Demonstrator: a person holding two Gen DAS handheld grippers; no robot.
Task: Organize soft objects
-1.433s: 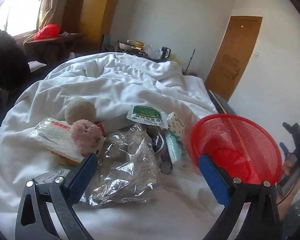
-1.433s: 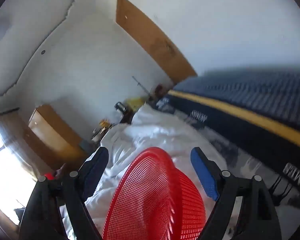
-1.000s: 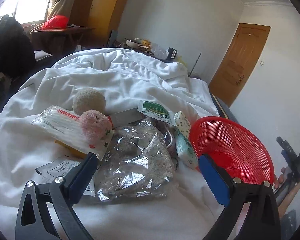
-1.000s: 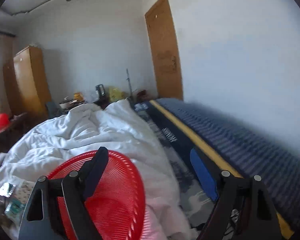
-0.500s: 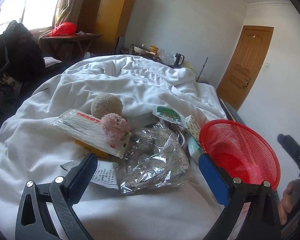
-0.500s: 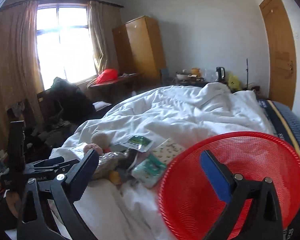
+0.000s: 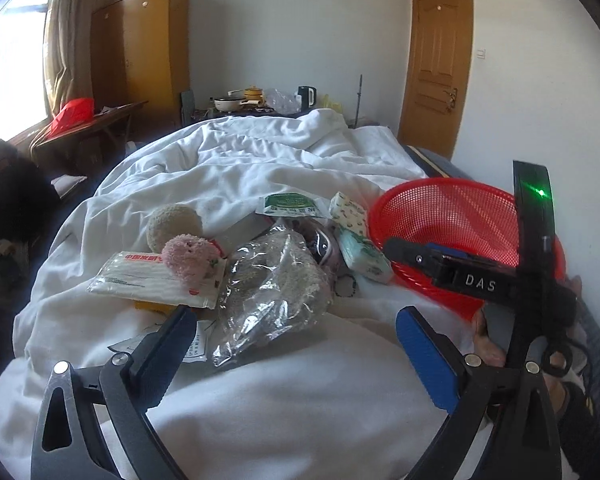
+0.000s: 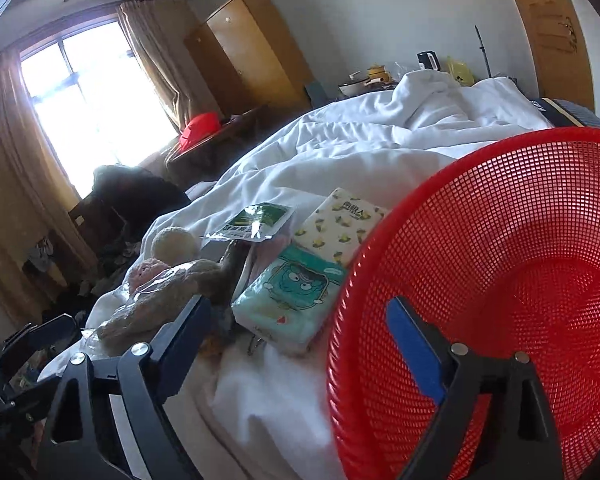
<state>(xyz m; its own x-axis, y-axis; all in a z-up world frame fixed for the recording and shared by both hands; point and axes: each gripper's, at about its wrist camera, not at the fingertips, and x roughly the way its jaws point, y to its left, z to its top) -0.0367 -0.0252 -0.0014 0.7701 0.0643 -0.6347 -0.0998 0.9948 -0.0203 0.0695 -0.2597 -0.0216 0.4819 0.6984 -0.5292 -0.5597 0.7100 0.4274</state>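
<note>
Two tools are in your hands, and both stand with their jaws spread wide and nothing between them. Your left tool [image 7: 296, 344] hovers over the near part of the white duvet [image 7: 260, 160], facing the heap of soft things. Your right tool [image 8: 296, 332] hangs at the rim of the red mesh basket [image 8: 500, 280], one blue pad in front of the mesh and the other over the bedding; whether that pad touches the mesh cannot be told.

From the left wrist view, the basket [image 7: 452, 216] sits on the bed at the right edge of the heap, tilted towards you. Just beside its rim lie two tissue packs: a green cartoon pack [image 8: 292, 300] nearer you and a white lemon-print pack [image 8: 340, 220] behind it, touching each other. A green-and-white sachet [image 7: 290, 205] lies further left, partly on the pile.

A crinkled clear plastic bag [image 7: 272, 284] with something grey and fluffy inside fills the middle of the heap. Left of it, a pink plush ball [image 7: 188, 256] rests on a flat white packet with red print [image 7: 152, 280], and a cream plush ball [image 7: 174, 226] sits just behind, touching the pink one. Some printed paper sheets [image 7: 196, 344] lie under the near edge of the bag.
</note>
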